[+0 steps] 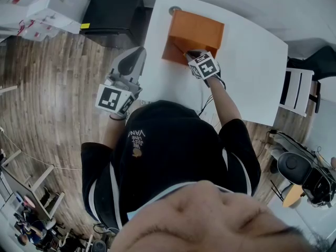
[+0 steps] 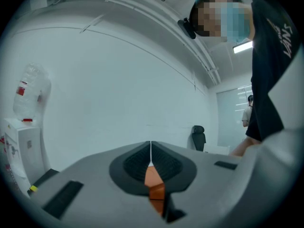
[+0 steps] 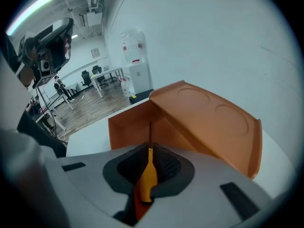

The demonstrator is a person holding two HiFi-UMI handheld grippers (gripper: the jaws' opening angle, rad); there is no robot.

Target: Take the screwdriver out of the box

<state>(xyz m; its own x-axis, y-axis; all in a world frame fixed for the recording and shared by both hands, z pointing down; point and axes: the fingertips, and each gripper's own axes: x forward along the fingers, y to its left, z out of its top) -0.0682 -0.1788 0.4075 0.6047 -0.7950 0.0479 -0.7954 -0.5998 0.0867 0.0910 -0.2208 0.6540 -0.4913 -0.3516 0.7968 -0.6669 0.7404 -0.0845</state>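
Right tongs [image 3: 150,149] clamp screwdriver [image 3: 148,175]; black shirt [image 1: 173,156] reads "VANS".

The box [image 3: 209,122] looks like smooth, matt orange plastic, with shallow moulded rings in its lid. The screwdriver [image 3: 148,175] has a slightly glossy yellow plastic handle and a thin dark metal shaft. The right gripper [image 3: 150,146] and left gripper [image 2: 151,160] have matt grey plastic shells; the pads [image 3: 166,165] are black and ribbed. The table [image 1: 247,62] is smooth white, the floor [image 1: 52,88] wood plank.
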